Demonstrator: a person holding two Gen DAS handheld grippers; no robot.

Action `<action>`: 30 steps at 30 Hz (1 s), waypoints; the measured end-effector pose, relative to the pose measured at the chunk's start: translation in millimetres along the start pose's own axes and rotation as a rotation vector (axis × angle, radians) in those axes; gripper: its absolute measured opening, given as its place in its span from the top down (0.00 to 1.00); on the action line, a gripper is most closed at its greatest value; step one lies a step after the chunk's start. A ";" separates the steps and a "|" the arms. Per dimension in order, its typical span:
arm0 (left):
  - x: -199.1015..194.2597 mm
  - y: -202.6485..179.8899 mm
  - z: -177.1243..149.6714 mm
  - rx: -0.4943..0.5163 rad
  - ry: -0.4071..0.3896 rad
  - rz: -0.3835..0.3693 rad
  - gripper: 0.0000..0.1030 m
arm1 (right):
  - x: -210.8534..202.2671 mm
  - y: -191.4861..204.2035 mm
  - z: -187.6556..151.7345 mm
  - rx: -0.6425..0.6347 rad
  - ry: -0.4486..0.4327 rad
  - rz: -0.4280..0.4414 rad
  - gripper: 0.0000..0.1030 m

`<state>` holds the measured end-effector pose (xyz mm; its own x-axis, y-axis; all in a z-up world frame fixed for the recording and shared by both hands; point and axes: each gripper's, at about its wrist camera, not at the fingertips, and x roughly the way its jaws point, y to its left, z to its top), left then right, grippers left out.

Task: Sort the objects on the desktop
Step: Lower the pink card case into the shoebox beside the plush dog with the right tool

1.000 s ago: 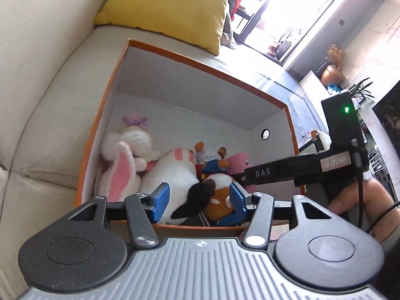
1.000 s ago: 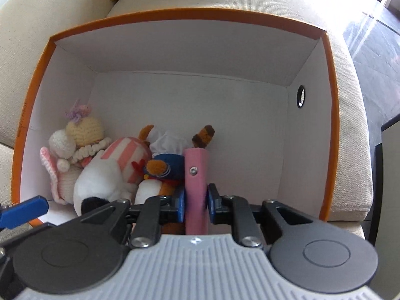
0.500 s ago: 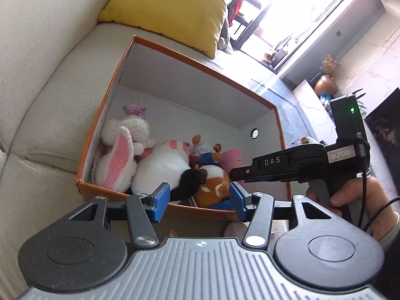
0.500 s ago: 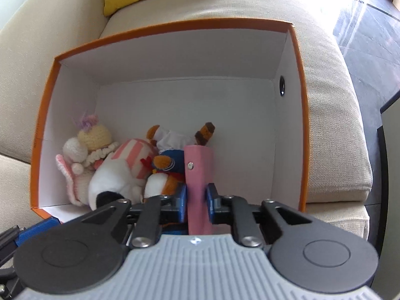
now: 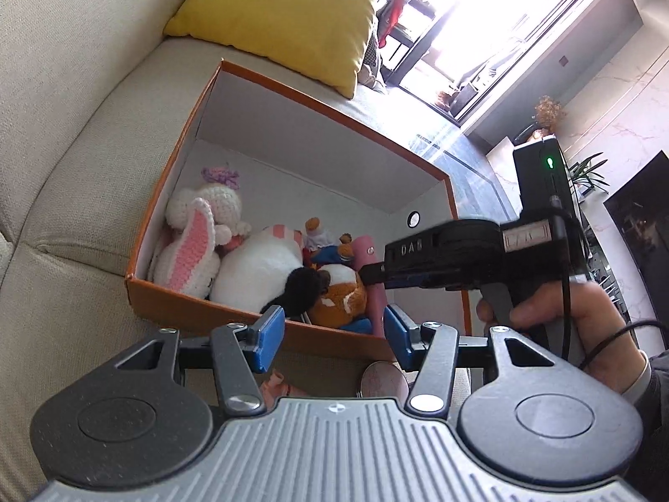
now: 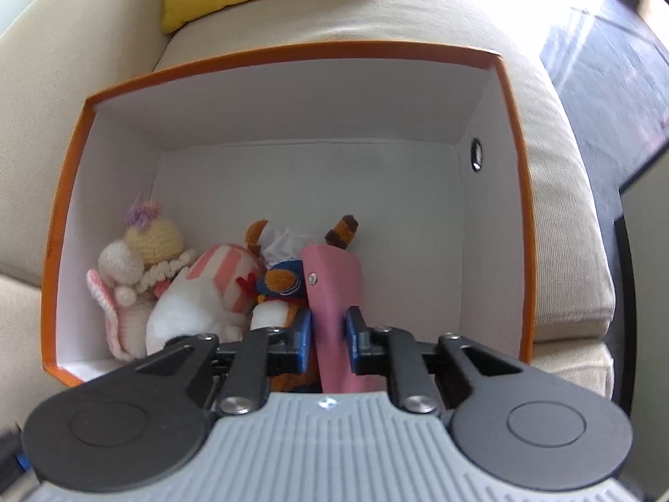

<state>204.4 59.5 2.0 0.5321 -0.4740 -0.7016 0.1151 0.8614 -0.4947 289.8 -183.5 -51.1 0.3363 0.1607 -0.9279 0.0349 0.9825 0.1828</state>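
Note:
An orange box (image 6: pixel 508 96) with white inner walls sits on a beige sofa (image 5: pixel 75 134). Inside lie a crocheted bunny (image 6: pixel 125 276), a white plush with pink stripes (image 6: pixel 200 301) and a small duck toy (image 6: pixel 284 280). My right gripper (image 6: pixel 328 336) is shut on a flat pink case (image 6: pixel 334 293) and holds it upright over the box, beside the toys. In the left wrist view the same box (image 5: pixel 292 96) lies ahead, the right gripper's body (image 5: pixel 460 251) reaches over its near right corner, and my left gripper (image 5: pixel 328 339) stands open and empty before the front wall.
A yellow cushion (image 5: pixel 284 16) leans at the sofa's back beyond the box. The right half of the box floor (image 6: pixel 418 251) is bare. A person's hand (image 5: pixel 585 326) grips the right tool. A pale round object (image 5: pixel 382 380) lies under the left gripper.
Both views have drawn back from the box, so more of its rim and the sofa shows. The pink case stays clamped and now leans slightly left. The left jaws keep the same gap.

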 end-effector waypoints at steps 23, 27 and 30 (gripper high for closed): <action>-15.4 5.0 -16.2 -0.038 -0.008 0.011 0.40 | -2.9 -4.6 -11.1 -0.010 -0.011 0.044 0.56; -17.0 4.7 -16.8 -0.040 -0.009 0.012 0.40 | -2.2 -1.5 -15.0 -0.029 -0.017 0.041 0.56; -17.8 5.2 -16.6 -0.043 -0.010 0.014 0.40 | -2.3 -2.7 -13.7 -0.024 -0.014 0.048 0.56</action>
<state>181.6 69.3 3.5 0.5415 -0.4599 -0.7038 0.0718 0.8594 -0.5063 276.1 -185.2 -53.9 0.3504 0.2067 -0.9135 -0.0041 0.9757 0.2192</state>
